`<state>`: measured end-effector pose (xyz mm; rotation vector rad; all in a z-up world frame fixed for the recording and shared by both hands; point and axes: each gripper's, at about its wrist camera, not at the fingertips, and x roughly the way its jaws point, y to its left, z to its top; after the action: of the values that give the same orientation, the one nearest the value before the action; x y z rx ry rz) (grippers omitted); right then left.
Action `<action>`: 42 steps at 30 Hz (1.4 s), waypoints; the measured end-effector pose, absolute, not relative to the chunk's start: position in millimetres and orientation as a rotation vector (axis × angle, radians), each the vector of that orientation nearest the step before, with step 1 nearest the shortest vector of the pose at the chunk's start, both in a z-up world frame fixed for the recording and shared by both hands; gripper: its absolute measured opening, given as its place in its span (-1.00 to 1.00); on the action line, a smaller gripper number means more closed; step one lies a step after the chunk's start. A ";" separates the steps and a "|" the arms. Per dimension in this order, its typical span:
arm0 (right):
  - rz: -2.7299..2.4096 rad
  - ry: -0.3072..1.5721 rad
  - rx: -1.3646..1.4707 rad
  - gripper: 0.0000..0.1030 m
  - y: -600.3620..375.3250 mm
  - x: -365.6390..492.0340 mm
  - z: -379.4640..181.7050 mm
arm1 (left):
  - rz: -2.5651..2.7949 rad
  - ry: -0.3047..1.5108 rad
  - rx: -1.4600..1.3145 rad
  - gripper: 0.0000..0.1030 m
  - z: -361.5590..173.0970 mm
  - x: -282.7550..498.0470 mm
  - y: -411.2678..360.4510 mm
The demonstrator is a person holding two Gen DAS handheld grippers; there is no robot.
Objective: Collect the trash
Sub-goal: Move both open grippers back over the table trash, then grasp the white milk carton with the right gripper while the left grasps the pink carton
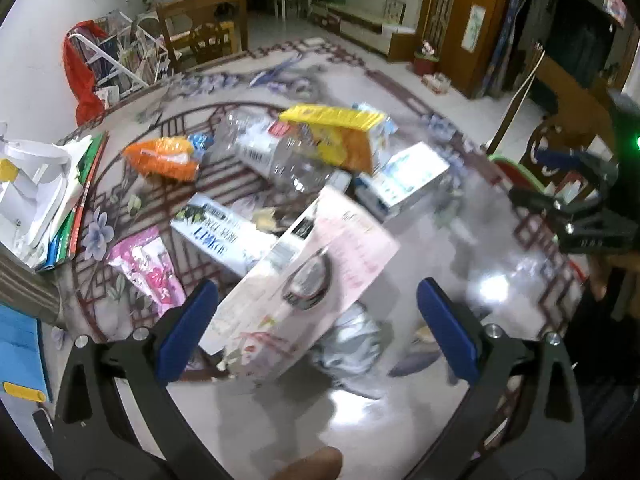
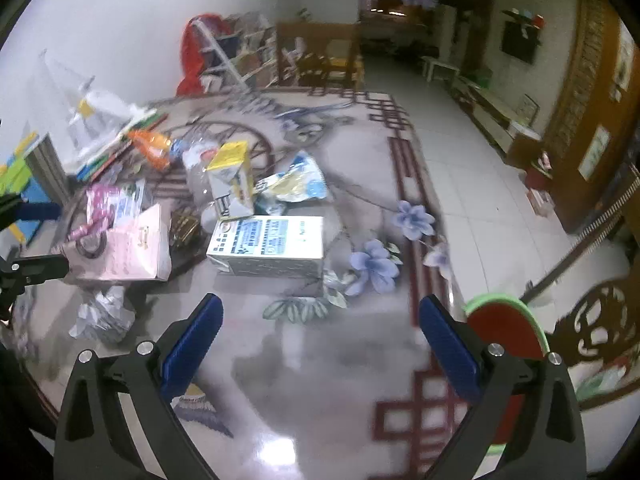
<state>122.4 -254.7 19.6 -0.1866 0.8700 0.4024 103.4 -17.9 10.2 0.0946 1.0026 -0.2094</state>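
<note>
hovering with both grippers (image 1: 318, 326) (image 2: 320, 338) spread wide over the pink box (image 1: 316, 268); its print is blurred.

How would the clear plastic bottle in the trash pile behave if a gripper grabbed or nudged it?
The bottle looks empty, so it is probably light. Its thin clear wall would likely dent under the pads. It lies on its side on the glossy table, so a nudge may roll it, though the yellow box leaning on it could check that.

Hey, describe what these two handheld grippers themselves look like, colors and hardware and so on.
Both match. The left gripper and right gripper each have two black, angular plastic fingers with cut-out slots, blue pads on the inner faces, and round silver screw heads near the tips. In the left wrist view, the right gripper's body shows a small green light. No cables or sleeves are visible.
</note>
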 end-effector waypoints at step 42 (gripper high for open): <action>0.805 0.999 -0.667 0.15 -171.1 173.8 -51.4 | -0.203 1.057 0.131 0.12 -39.1 111.7 -16.6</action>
<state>173.8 -171.1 -51.4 -0.6675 0.9987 0.8046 111.7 -16.6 -39.1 0.1306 1.0568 -0.2030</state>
